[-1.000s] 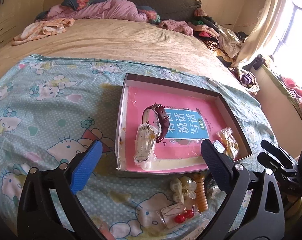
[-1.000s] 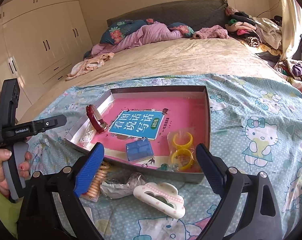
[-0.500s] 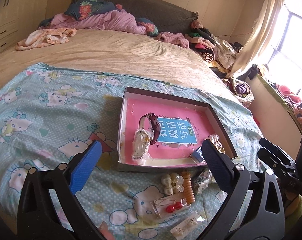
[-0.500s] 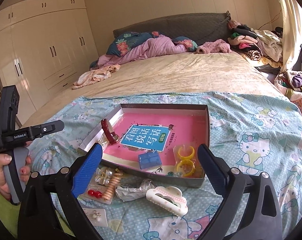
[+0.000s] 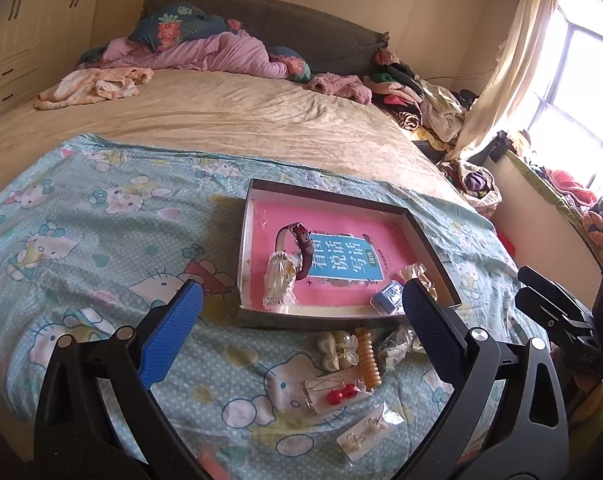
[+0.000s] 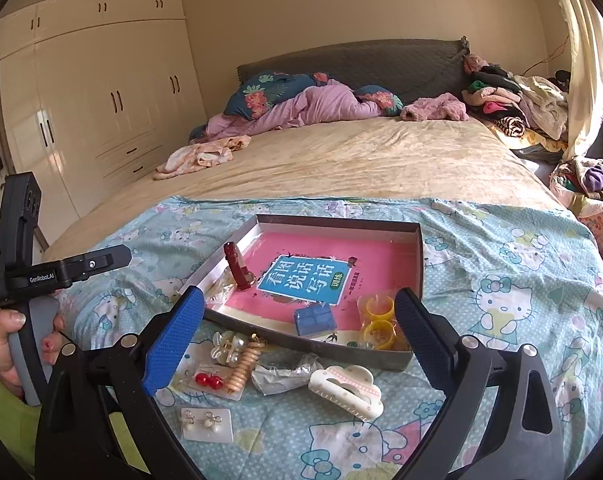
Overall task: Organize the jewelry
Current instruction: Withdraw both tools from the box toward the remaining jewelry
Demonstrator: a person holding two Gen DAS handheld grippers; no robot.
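1. Left claw (image 5: 299,328) and right claw (image 6: 297,334) are both hovering with fingers spread wide and gripping nothing, probably held back to survey.
2. Just in front of the tray (image 6: 417,256), loose pieces are lying on the bed: earring card (image 6: 206,423), cloud clip (image 6: 346,390), red earrings (image 6: 208,379).
3. Inside the tray, watch (image 5: 299,250), blue box (image 6: 315,320) and yellow rings (image 6: 377,316) are sitting, apparently sorted.

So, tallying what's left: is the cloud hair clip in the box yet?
Out. The cloud hair clip lies on the sheet, outside the box.
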